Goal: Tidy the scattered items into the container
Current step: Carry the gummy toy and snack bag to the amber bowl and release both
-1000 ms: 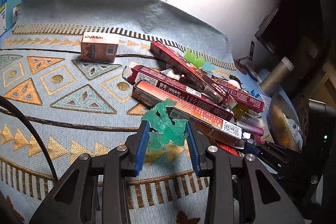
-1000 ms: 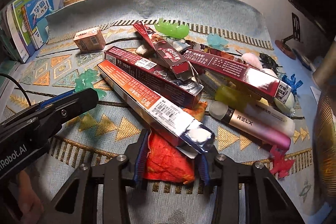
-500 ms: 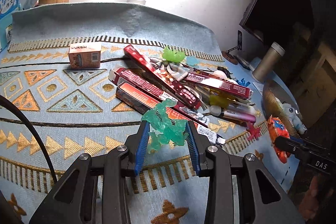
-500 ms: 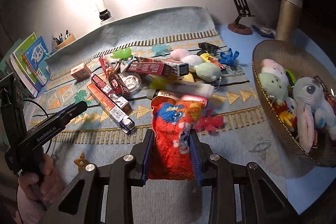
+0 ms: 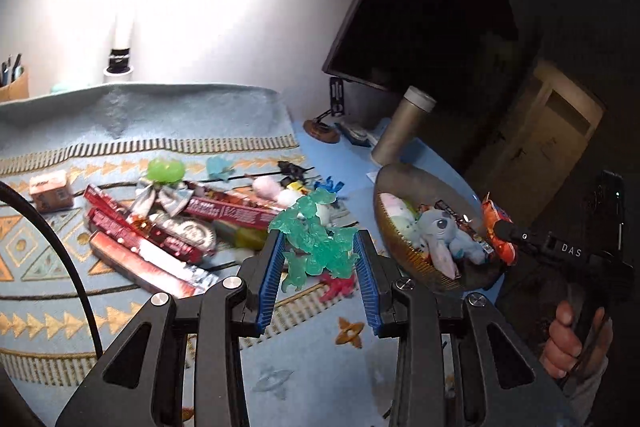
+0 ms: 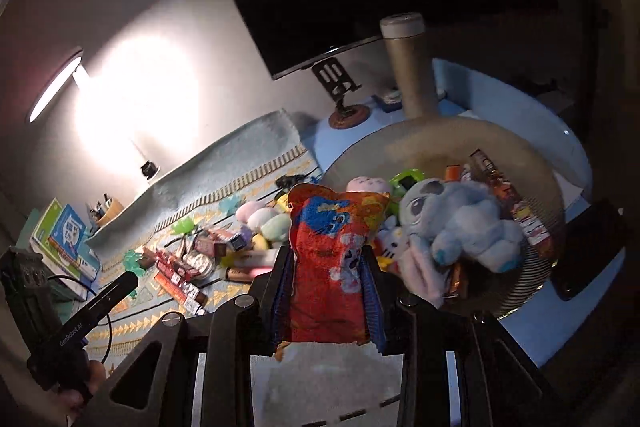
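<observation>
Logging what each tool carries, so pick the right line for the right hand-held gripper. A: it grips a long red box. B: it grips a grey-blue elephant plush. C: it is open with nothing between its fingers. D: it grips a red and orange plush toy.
D: the right hand-held gripper is shut on the red and orange plush toy, held beside the bowl, where the grey-blue elephant plush already lies.
</observation>
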`<state>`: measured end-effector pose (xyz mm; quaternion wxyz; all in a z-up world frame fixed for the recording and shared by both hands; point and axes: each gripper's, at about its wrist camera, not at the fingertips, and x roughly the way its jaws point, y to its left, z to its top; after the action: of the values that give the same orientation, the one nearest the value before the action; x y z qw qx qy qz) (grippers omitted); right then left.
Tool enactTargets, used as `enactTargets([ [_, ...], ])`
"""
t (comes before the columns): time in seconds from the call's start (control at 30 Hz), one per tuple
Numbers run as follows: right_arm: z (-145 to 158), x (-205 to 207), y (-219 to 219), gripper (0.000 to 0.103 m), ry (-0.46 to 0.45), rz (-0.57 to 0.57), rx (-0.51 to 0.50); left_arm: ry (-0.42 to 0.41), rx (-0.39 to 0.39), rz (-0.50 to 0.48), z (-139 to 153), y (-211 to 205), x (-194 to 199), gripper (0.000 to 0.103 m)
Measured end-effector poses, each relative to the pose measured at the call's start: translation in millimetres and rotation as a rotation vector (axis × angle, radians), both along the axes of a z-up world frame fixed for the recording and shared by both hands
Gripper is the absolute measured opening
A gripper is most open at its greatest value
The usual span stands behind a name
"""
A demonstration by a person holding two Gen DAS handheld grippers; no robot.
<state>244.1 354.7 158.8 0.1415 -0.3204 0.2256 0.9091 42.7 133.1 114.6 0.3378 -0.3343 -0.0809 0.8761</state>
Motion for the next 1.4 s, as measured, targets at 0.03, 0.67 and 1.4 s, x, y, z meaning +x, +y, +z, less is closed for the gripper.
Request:
enactTargets([
  [0.03, 4, 5, 12, 0.032, -0.005, -0.036, 0.000, 0.012, -0.005, -0.017, 4, 12, -1, 0.032],
  [0.67, -17, -27, 124, 0.033, -0.051, -0.175, -0.023, -0.184, 0.053, -0.308, -18, 203, -66, 0.043],
  [1.4, -6, -9, 81, 0.033, 0.032, -0.008, -0.025, -0.162, 0.025, -0.270, -15, 156, -31, 0.062],
])
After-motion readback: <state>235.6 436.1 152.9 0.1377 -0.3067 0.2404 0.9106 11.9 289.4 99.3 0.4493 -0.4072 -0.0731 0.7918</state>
